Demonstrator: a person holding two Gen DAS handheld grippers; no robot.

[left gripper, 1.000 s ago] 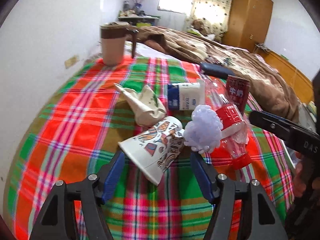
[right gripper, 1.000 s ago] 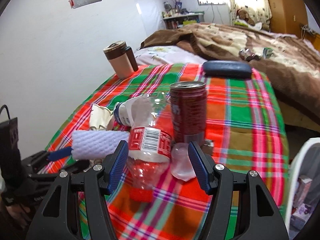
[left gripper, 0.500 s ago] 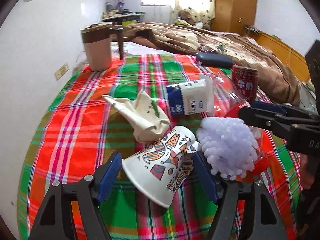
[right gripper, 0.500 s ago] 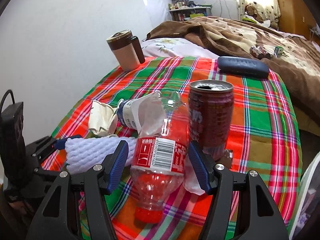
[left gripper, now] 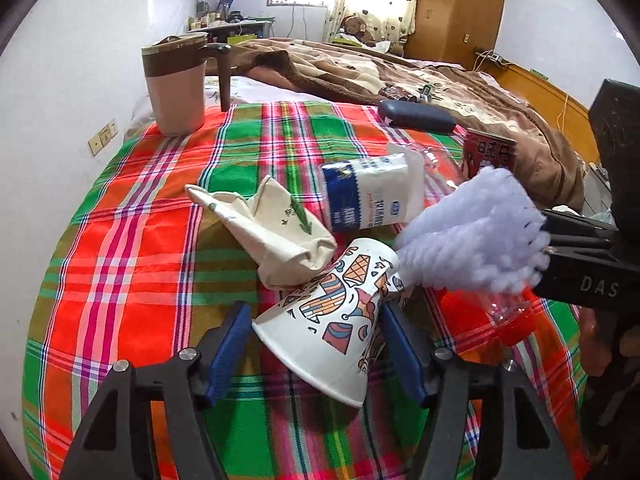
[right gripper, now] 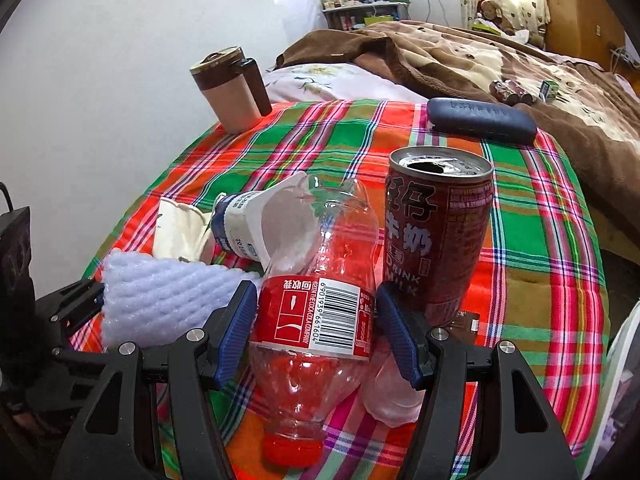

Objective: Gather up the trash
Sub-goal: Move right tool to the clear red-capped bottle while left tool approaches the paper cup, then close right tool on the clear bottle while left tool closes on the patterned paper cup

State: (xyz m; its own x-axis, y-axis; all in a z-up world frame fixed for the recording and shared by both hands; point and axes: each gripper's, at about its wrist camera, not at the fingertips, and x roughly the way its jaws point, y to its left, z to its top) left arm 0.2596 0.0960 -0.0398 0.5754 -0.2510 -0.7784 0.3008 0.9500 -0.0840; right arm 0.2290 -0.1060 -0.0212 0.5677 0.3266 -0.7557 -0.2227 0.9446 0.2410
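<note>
A patterned paper cup lies on its side on the plaid cloth, between the blue pads of my open left gripper. My right gripper is open around an empty clear cola bottle with a red label and red cap, lying cap toward me. A white foam net lies between them, also in the right wrist view. A crumpled white paper bag, a blue-and-white wrapper and an open dark red can lie close by.
A lidded tan mug and a dark glasses case stand at the table's far end. A bed with a brown blanket lies behind. A white bin rim shows at the right edge. A clear plastic scrap lies by the can.
Both grippers have moved forward: the left now straddles the paper cup more closely and the right straddles the cola bottle. Neither has closed.
</note>
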